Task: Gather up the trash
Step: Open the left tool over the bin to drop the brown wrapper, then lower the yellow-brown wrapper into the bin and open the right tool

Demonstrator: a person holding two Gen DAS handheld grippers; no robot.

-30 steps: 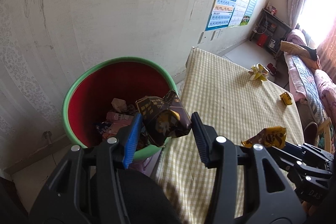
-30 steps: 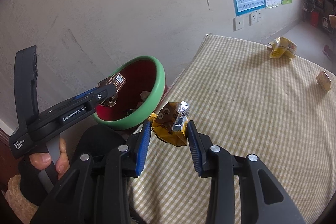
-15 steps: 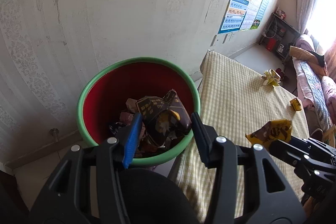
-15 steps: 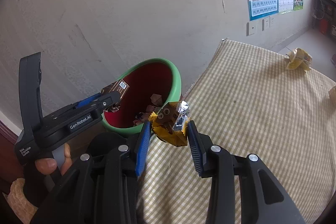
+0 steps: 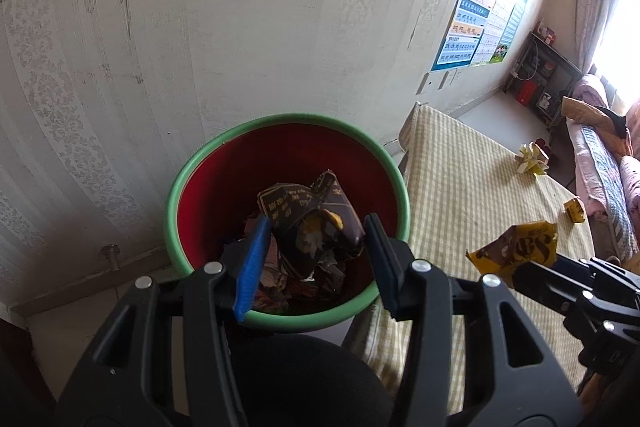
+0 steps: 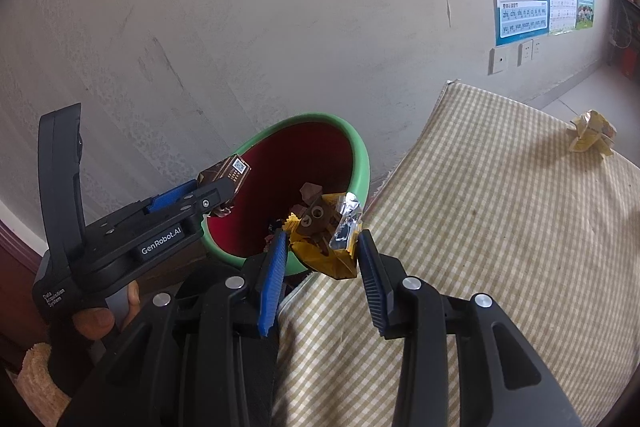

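Left gripper [image 5: 316,247]: jaws partly closed and clamped on a crumpled dark brown wrapper [image 5: 310,217], held directly above the open mouth of the bin [image 5: 288,121]. The bin is red inside with a green rim, stands on the floor against the wall at the left end of the table [image 5: 472,187], and already contains a heap of wrappers.

Right gripper [image 6: 320,251]: jaws narrowly set and gripping a yellow-brown wrapper [image 6: 324,235] with a silver torn edge, held over the near left corner of the checked tablecloth, just beside the bin's rim.

Remaining on the table: a crumpled yellow wrapper [image 5: 532,157] at the far side, and a small yellow piece [image 5: 575,209] near the right edge; its exact nature cannot be made out.
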